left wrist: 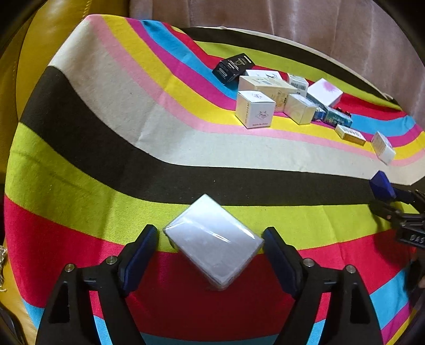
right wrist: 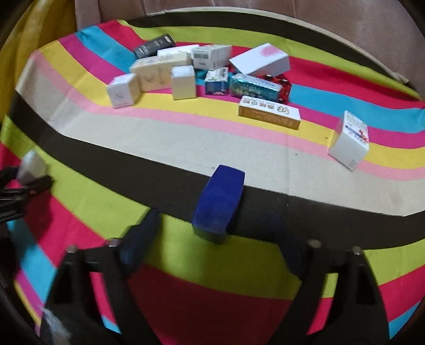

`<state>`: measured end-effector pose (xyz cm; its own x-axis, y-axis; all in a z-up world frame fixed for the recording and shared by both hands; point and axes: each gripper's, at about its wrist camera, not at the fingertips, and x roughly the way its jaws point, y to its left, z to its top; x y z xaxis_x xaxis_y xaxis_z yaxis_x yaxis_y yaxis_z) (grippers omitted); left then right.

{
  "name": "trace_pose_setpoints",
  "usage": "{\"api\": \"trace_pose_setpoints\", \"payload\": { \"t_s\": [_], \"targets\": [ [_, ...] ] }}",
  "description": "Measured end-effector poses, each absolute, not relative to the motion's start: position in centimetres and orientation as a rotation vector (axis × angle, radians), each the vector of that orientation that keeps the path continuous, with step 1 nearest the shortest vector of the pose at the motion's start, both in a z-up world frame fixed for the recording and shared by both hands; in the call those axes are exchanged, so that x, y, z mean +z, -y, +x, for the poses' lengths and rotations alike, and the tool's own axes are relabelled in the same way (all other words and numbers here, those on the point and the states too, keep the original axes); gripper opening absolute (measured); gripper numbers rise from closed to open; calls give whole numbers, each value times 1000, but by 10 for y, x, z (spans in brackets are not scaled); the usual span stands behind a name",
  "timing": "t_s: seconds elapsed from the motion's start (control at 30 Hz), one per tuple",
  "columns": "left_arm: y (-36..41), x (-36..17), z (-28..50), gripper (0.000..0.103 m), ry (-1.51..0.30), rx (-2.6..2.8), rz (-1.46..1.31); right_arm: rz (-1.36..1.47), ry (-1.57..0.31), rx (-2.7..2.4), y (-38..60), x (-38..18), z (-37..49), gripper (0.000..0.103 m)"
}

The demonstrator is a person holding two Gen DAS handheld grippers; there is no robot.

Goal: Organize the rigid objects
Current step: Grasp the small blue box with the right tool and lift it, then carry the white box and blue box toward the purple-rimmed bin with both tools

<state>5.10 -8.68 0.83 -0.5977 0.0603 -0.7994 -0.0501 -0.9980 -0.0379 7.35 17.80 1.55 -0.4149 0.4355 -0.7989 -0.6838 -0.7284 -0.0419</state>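
Observation:
In the left wrist view a white box wrapped in clear film (left wrist: 213, 242) lies cornerwise between the fingers of my left gripper (left wrist: 211, 254). The pads stand at two of its corners; contact is unclear. In the right wrist view a small dark blue box (right wrist: 218, 203) stands between the wide-apart fingers of my right gripper (right wrist: 212, 238), touching neither. The blue box (left wrist: 381, 185) and right gripper (left wrist: 403, 217) also show at the left view's right edge. The white box (right wrist: 33, 164) and left gripper (right wrist: 18, 191) show at the right view's left edge.
A striped cloth (left wrist: 106, 148) covers the surface. A cluster of small cartons (right wrist: 186, 71) lies at the back. An orange box (right wrist: 269, 112) and a white carton (right wrist: 349, 140) lie apart to its right. Yellow leather (left wrist: 39, 53) and pink upholstery (left wrist: 292, 16) border the cloth.

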Motion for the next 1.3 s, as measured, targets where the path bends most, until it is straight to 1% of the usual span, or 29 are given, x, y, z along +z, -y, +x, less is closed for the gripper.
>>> {"api": "trace_pose_setpoints", "payload": {
  "t_s": [0.13,0.17,0.2,0.23,0.27,0.3,0.4,0.5,1.1,1.3],
  "targets": [
    [94,9,52,82,80,2758,-1366,-1081,-426,2125,-183,15,74,88],
    [95,10,52,82,98,2758,-1362,-1068,-427,2117,-183,15,77,79],
    [98,10,52,81,121,2762,-1357,-1047,-423,2111,-183,16,78,67],
    [101,11,53,70,144,2773,-1349,-1019,-414,2106,-182,18,80,31],
    [106,12,55,60,168,2798,-1339,-1009,-405,2099,-180,18,82,31],
    [109,12,57,56,199,2805,-1326,-1009,-396,2098,-179,18,81,31],
    [113,13,58,56,239,2793,-1310,-1009,-409,2099,-179,20,82,31],
    [109,14,59,56,206,2794,-1313,-1006,-400,2097,-177,20,81,31],
    [102,14,57,56,141,2806,-1336,-999,-415,2101,-181,18,83,31],
    [98,13,57,56,85,2814,-1352,-961,-522,2101,-167,24,111,31]
  ]
}}
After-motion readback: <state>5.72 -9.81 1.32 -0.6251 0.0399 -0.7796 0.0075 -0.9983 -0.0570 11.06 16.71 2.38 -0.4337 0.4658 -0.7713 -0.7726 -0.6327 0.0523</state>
